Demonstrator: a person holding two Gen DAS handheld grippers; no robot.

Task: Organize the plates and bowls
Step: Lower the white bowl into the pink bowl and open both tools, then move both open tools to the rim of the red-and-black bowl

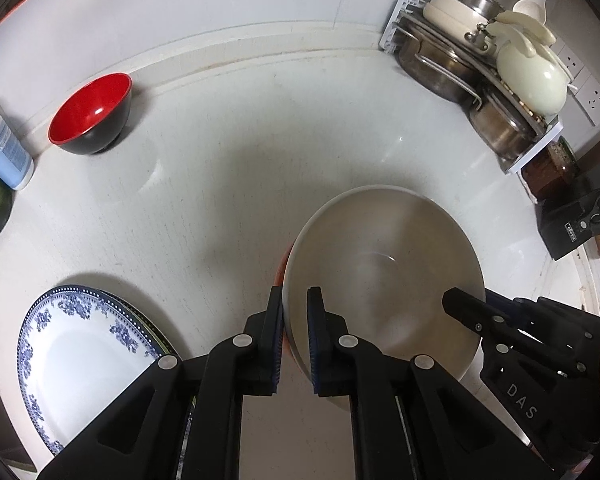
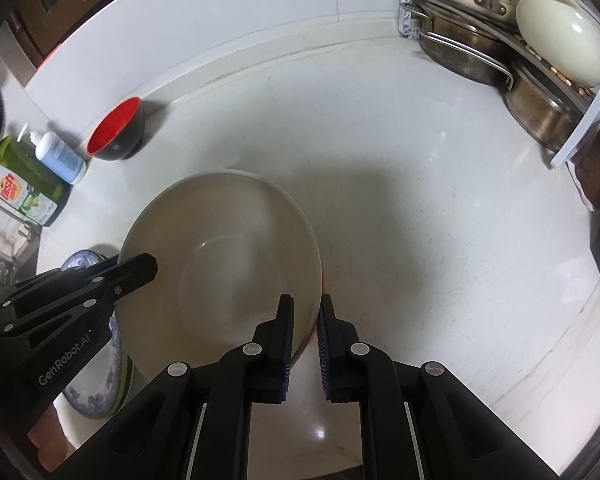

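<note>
Both grippers clamped on one large white bowl [image 1: 384, 276], held over a pale speckled countertop [image 1: 228, 184]. The left gripper [image 1: 296, 300] has its jaws pinched on the bowl's left rim, one finger inside and one outside; the right gripper [image 2: 305, 308] grips the opposite rim in the same way (an orange outer wall shows at each clamped edge). Whether the bowl's base touches the counter cannot be told.

Surroundings: a red-and-black bowl [image 1: 92, 114] stands upright near the back ledge, well apart from the held bowl. A blue-patterned plate [image 1: 84, 344] lies on another plate at the near left, just beside the left gripper and partly hidden by it. A green dish-soap bottle [image 2: 24, 184] and a pale blue bottle [image 2: 60, 158] stand at the left edge, touching each other. At the back right corner, a rack [image 1: 532, 152] carries steel pots [image 1: 440, 64] and a cream lidded pot [image 1: 532, 76]. White wall tiling with sockets rises behind the rack.
</note>
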